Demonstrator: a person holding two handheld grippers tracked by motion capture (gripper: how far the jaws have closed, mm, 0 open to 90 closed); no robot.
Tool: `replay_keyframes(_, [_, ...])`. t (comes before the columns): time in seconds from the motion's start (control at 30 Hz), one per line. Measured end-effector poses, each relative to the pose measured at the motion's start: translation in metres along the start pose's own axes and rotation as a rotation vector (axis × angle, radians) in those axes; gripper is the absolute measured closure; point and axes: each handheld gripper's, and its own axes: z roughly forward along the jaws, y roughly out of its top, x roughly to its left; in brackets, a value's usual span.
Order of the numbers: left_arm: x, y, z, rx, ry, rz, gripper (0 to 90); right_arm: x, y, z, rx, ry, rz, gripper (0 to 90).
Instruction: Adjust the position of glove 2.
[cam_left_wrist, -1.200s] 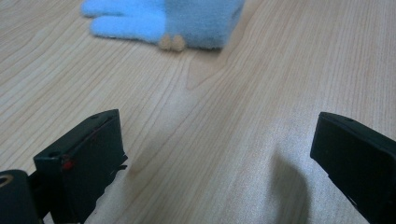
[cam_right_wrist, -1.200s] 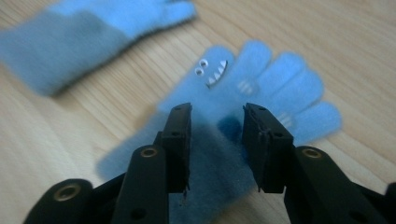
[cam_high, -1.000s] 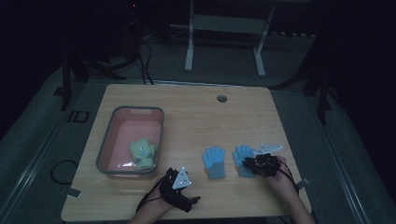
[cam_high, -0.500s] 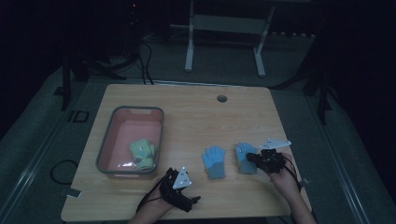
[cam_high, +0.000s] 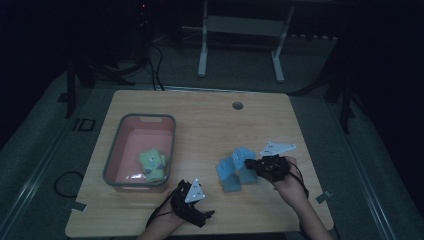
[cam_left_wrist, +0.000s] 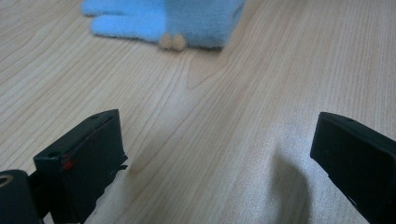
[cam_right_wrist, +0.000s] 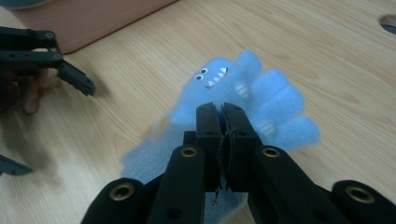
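Observation:
Two fluffy blue gloves are on the wooden table (cam_high: 200, 130). One blue glove (cam_high: 228, 179) lies flat; in the left gripper view it (cam_left_wrist: 187, 18) is at the top. My right gripper (cam_high: 254, 165) (cam_right_wrist: 223, 111) is shut on the other blue glove (cam_high: 243, 156), which has a monster face (cam_right_wrist: 243, 93), and holds it raised off the table beside the flat one. My left gripper (cam_high: 196, 202) (cam_left_wrist: 215, 125) rests low near the table's front edge, jaws wide open on bare wood. It (cam_right_wrist: 51, 51) also appears at the upper left of the right gripper view.
A pink bin (cam_high: 145, 118) stands at the table's left and holds a pale green soft item (cam_high: 152, 165); its wall (cam_right_wrist: 93, 14) is in the right gripper view. A cable hole (cam_high: 238, 105) sits near the far edge. White desk legs (cam_high: 202, 45) stand beyond the table.
My right gripper has risen and shifted left, lifting its blue glove off the table toward the other glove. The left gripper has stayed in place.

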Motion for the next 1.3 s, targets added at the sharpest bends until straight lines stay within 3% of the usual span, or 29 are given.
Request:
replay_keyframes(0.33, [0.0,0.0,0.0,0.001,0.0,0.005,3.0,0.022,0.012,0.024,0.038,0.05,-0.053,86.1])
replay_keyframes(0.8, [0.0,0.0,0.0,0.004,-0.007,-0.002,3.0,0.019,-0.01,0.058,0.134,0.071,-0.03,85.3])
replay_keyframes(1.2, [-0.001,0.0,0.001,0.024,0.004,0.013,3.0,0.016,-0.022,0.072,0.15,0.079,0.006,83.1])
replay_keyframes(1.3, [-0.002,0.0,0.001,0.024,0.013,0.023,3.0,0.016,-0.021,0.07,0.151,0.082,0.018,77.7])
